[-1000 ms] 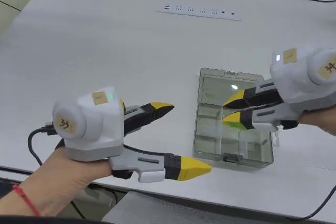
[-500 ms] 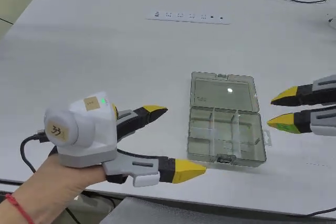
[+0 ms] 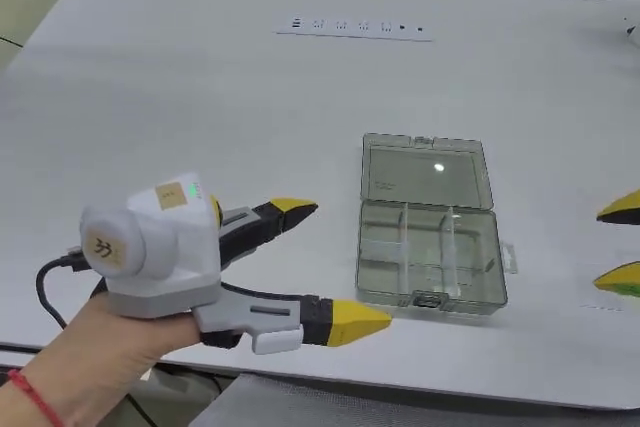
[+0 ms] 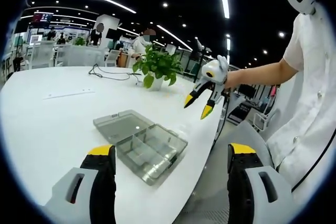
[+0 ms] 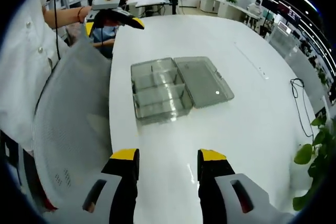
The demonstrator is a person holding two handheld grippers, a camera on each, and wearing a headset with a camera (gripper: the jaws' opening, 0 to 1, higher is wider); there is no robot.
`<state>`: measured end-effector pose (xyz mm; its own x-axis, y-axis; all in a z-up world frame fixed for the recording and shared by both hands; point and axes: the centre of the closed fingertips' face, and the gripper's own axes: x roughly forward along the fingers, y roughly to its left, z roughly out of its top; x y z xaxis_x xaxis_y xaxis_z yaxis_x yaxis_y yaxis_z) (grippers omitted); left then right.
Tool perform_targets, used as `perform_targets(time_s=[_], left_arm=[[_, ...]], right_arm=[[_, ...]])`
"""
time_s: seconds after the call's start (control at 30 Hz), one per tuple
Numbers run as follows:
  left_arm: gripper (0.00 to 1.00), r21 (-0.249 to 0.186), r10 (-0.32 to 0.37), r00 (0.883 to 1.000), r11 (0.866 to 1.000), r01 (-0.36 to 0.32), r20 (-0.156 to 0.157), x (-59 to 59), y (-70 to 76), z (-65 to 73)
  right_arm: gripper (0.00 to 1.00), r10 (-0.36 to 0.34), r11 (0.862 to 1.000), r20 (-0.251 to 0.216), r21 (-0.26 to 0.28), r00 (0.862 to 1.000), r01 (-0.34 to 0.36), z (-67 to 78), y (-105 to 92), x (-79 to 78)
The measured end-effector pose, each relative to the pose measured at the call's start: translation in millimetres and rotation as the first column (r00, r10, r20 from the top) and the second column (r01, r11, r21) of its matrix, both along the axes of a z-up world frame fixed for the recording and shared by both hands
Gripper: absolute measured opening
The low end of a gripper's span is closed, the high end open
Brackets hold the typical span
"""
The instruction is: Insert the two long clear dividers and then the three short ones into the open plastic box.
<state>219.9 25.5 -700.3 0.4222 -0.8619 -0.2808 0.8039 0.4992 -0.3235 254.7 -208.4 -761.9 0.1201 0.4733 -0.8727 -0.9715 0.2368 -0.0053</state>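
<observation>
Looking down through the head view, I find the left gripper [image 3: 343,264] at the lower left, its yellow-tipped jaws spread wide with nothing between them, above the white table [image 3: 200,97]. The plastic box [image 3: 363,247] lies open right of centre, its lid [image 3: 425,172] flat toward the top of the frame, and clear dividers [image 3: 447,237] stand in the tray, though I cannot count them for sure. At the right edge the two yellow tips of the right gripper [image 3: 622,242] poke in, parted and empty. A power strip [image 3: 355,27] lies near the top. In the left gripper view my jaws gape at the bottom, the box sits in the middle above them, and the right gripper hangs in the air right of centre. In the right gripper view the jaws rise at the bottom with a clear gap, gripping nothing; the box lies at centre and the left gripper shows at the upper left.
</observation>
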Motion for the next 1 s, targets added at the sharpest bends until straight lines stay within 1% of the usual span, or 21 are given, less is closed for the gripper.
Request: perform_targets(time_s=[0.03,0.07,0.1,0.13,0.23,0.3,0.4,0.43,0.47,0.5,0.57,0.6,0.67,0.93,1.0], left_arm=[[0.90,0.000,0.000,1.000,1.000,0.000,-0.001,-0.1,0.0,-0.1],[0.90,0.000,-0.001,1.000,1.000,0.001,-0.004,-0.4,-0.2,-0.4],[0.90,0.001,-0.002,1.000,1.000,0.002,-0.004,-0.5,-0.3,-0.7],[0.89,0.003,-0.004,1.000,1.000,0.004,-0.005,-0.9,-0.6,-1.3],[0.89,0.006,-0.005,1.000,1.000,0.005,-0.010,-1.1,-0.8,-2.6],[0.89,0.006,-0.003,1.000,1.000,0.003,-0.011,-0.8,-0.7,-2.7],[0.89,0.005,0.000,1.000,1.000,0.000,-0.013,-0.7,-0.5,-2.5],[0.89,0.006,0.001,1.000,1.000,-0.001,-0.014,-0.6,-0.2,-2.6],[0.89,0.006,0.001,1.000,1.000,-0.001,-0.015,-0.7,0.0,-2.8],[0.89,0.006,0.002,1.000,1.000,-0.001,-0.016,-0.7,0.3,-3.1],[0.89,0.008,0.003,1.000,1.000,-0.003,-0.017,-0.6,0.6,-3.5],[0.89,0.008,0.003,1.000,1.000,-0.003,-0.020,-0.7,0.8,-3.7],[0.89,0.009,0.004,1.000,1.000,-0.004,-0.019,-0.6,0.9,-3.7],[0.89,0.007,0.008,1.000,1.000,-0.008,-0.023,0.3,0.6,-3.2],[0.88,0.009,0.008,1.000,1.000,-0.008,-0.025,0.3,0.6,-3.6]], right_arm=[[0.46,0.014,1.000,-0.002,-0.020,1.000,-0.014,-4.8,-4.1,-0.7],[0.46,0.038,0.998,-0.003,-0.057,0.999,-0.038,-12.4,-10.4,-1.3],[0.47,0.056,0.995,-0.003,-0.077,0.998,-0.056,-17.0,-13.9,-1.5],[0.47,0.080,0.991,-0.006,-0.105,0.997,-0.081,-24.2,-18.2,-1.9],[0.47,0.117,0.983,-0.012,-0.140,0.993,-0.118,-36.8,-22.8,-2.1],[0.47,0.156,0.971,-0.013,-0.179,0.988,-0.156,-46.4,-26.8,-1.4],[0.47,0.195,0.956,-0.022,-0.217,0.980,-0.196,-57.6,-30.0,-1.9],[0.46,0.207,0.950,-0.021,-0.232,0.978,-0.207,-67.5,-33.9,0.7],[0.46,0.212,0.947,-0.022,-0.245,0.977,-0.210,-73.0,-36.6,2.6],[0.46,0.221,0.942,-0.026,-0.254,0.975,-0.220,-75.8,-37.6,2.5],[0.45,0.226,0.939,-0.032,-0.260,0.974,-0.227,-79.4,-38.4,2.7],[0.45,0.227,0.936,-0.043,-0.268,0.973,-0.230,-81.7,-39.4,1.9],[0.45,0.237,0.930,-0.045,-0.279,0.970,-0.240,-84.1,-40.5,1.7],[0.42,0.254,0.918,-0.066,-0.298,0.965,-0.261,-89.1,-41.5,0.2],[0.41,0.247,0.921,-0.067,-0.295,0.967,-0.255,-87.6,-41.4,1.1]])
